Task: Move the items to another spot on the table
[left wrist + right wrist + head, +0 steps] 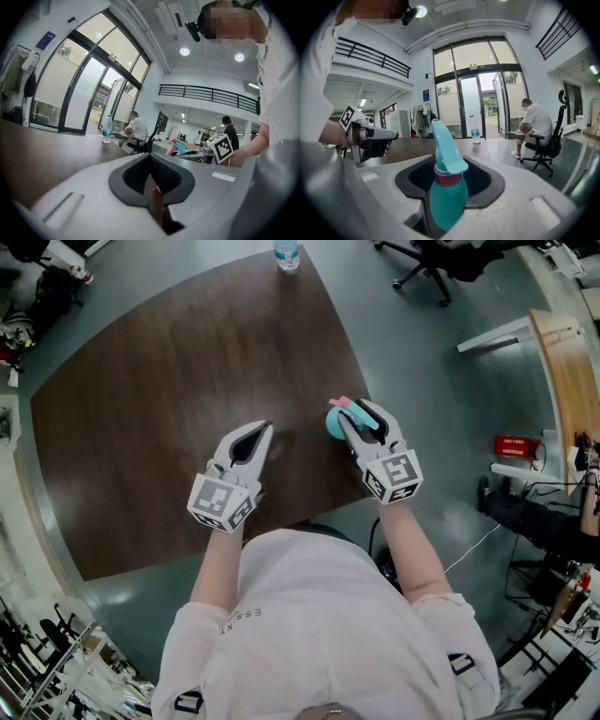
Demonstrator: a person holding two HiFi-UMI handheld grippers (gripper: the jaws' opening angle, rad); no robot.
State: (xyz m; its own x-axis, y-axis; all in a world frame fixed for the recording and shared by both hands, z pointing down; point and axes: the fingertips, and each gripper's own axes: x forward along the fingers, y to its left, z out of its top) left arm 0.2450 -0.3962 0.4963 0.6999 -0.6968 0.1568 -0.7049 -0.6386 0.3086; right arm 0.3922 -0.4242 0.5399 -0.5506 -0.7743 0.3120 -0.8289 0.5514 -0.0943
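Note:
A teal spray bottle [335,419] with a pink collar and a teal trigger head stands upright near the right edge of the dark wooden table [159,390]. My right gripper [354,410] is shut on it, the bottle's body [446,190] filling the space between the pads. In the left gripper view the same spray bottle [181,147] shows far to the right. My left gripper [264,428] hovers low over the table to the left of the bottle, its jaws shut [150,157] with nothing in them.
A clear water bottle [288,253] stands at the table's far edge, also seen as a small water bottle [475,135] in the right gripper view. Beyond the table a person sits on an office chair [536,126]. The table's edge runs just right of the right gripper.

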